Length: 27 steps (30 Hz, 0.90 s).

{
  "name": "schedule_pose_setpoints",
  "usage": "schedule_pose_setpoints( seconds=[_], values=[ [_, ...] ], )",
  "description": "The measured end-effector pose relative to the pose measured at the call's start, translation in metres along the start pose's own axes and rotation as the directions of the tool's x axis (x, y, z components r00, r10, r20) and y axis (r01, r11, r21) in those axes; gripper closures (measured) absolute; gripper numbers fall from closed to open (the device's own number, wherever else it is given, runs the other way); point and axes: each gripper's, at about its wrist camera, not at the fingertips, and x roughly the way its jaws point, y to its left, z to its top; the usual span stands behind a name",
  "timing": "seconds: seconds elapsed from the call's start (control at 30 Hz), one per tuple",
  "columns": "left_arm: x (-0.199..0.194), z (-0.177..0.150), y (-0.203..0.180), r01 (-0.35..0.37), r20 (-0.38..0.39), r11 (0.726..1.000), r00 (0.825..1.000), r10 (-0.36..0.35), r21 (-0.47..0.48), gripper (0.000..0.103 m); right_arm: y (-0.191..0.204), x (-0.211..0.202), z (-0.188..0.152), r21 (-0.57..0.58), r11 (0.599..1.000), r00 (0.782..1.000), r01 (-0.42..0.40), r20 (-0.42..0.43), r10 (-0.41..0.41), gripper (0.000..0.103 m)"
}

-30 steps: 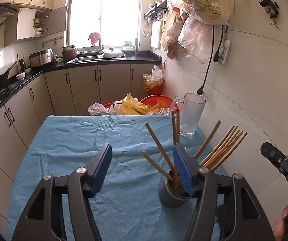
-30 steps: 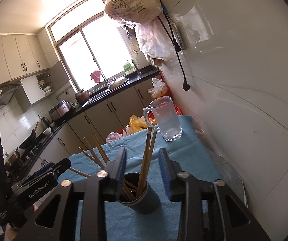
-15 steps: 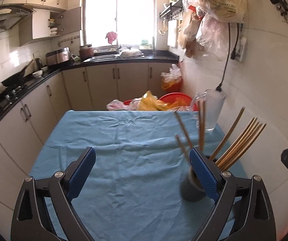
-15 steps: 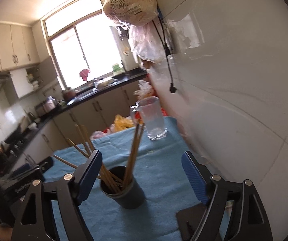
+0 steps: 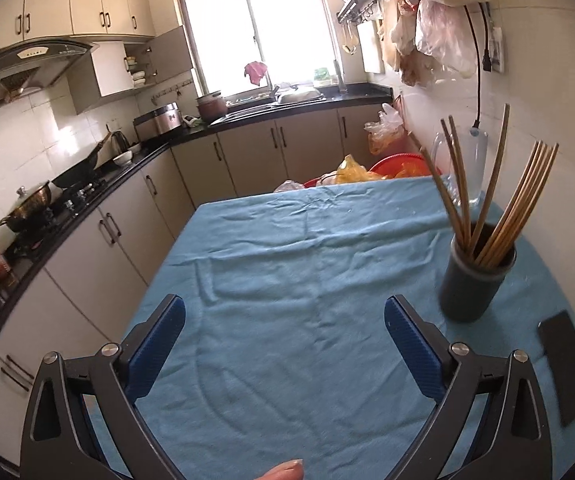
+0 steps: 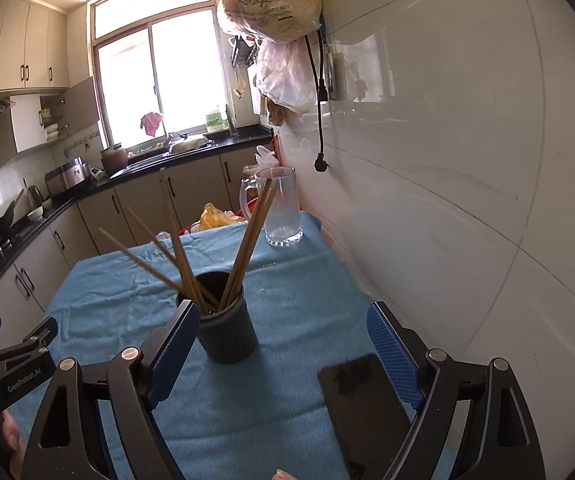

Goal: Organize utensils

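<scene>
We've got the left tool point(image 5: 285, 326) opening wide, nothing btwn jaws; right tool point(image 6: 283, 334) wide, empty. Chopsticks point(image 6: 247, 240) stand in dark cup point(image 6: 227, 332) on table point(image 5: 287, 264).

Phone point(image 5: 565, 366) partly behind the right gripper's finger, fingertip point(image 5: 285, 471) cut by the bottom edge, chopsticks point(image 5: 453, 184) motion-blurred.

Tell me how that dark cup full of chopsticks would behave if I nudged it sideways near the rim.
The dark cup looks tall and narrow, so it may tip rather than slide. The chopsticks splay loosely above the rim and would probably shift or spill. The wrinkled blue cloth may drag at its base.
</scene>
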Motion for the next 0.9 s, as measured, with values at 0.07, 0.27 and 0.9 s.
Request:
schedule_pose_setpoints(
  seconds=[0.07, 0.27, 0.9],
  values=[
    [-0.004, -0.008, 0.003, -0.002, -0.009, 1.000, 1.000, 0.002, 0.011, 0.004, 0.003, -0.008, -0.007, -0.018, 1.000, 1.000, 0.018, 0.011, -0.018, 0.014],
    [-0.024, -0.036, 0.013, -0.039, 0.017, 0.999, 0.999, 0.039, 0.004, 0.004, 0.012, -0.027, -0.031, -0.061, 0.995, 0.997, 0.078, 0.010, -0.078, 0.013],
    [-0.047, -0.074, 0.009, 0.023, 0.005, 1.000, 1.000, -0.023, 0.009, 0.004, 0.021, -0.055, -0.068, -0.077, 0.989, 0.992, 0.127, 0.010, -0.127, 0.011]
  ],
)
